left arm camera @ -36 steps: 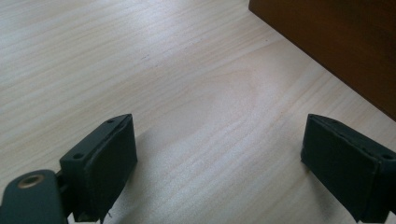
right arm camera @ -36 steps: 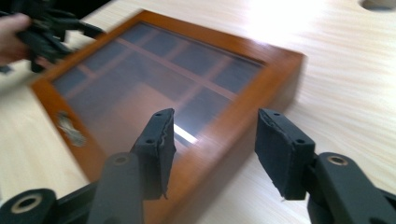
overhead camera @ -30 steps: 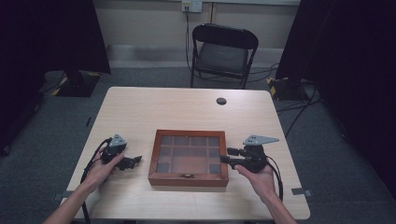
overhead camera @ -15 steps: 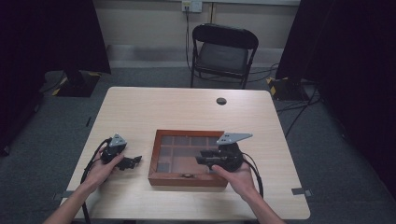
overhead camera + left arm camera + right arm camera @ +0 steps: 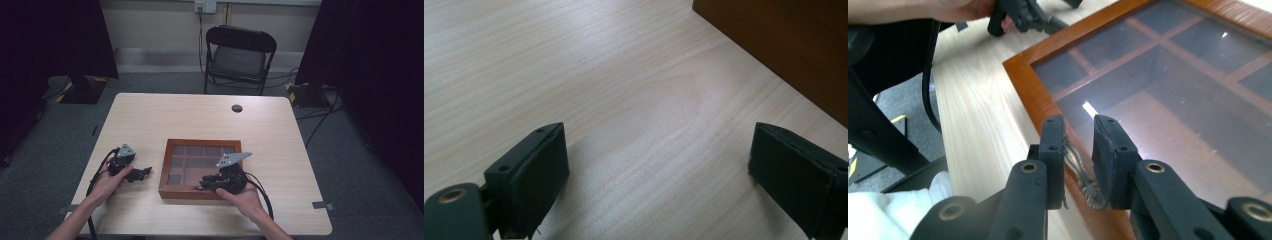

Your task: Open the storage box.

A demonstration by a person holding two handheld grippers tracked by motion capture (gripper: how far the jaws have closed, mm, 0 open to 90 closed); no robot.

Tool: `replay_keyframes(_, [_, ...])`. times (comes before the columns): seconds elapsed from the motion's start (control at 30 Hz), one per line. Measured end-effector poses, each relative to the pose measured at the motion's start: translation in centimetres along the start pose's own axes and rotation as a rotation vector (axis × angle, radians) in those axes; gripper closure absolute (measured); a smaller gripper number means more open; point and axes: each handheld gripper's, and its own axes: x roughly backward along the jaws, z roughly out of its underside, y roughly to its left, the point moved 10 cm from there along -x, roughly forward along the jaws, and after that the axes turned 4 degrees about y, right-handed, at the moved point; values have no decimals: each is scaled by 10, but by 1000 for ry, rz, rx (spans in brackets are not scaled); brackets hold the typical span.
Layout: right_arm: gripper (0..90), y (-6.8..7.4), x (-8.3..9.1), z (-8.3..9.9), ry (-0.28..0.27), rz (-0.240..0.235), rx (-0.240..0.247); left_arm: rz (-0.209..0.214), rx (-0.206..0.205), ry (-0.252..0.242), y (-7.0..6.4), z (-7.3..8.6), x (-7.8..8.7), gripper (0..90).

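A light wooden table carries a brown wooden box with a glass lid divided by wooden bars, lying a little near of the table's middle. The right gripper sits over the box's near edge, toward its right half, pointing left along that edge. In the right gripper view its jaws stand close together with a narrow gap, set around a small ornate metal clasp on the box's near rim; whether the pads actually press the clasp I cannot tell. The right hand comes in from the near side, palm wrapped round the gripper's body, forearm angled toward the near right.

The left gripper rests on the table just left of the box, pointing right toward its left wall, not touching it. In the left gripper view its jaws are wide apart over bare wood, with the box's side at the far right. The left hand holds it low, forearm running to the near left.
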Motion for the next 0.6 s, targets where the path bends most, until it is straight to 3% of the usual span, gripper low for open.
replay_keyframes(0.23, [764, 1, -12, 11, 43, 4, 14, -1, -3, 2, 0, 0, 0, 85])
replay_keyframes(0.6, [779, 2, -16, 11, 31, 7, 23, 0, 0, 0, 0, 0, 0, 85])
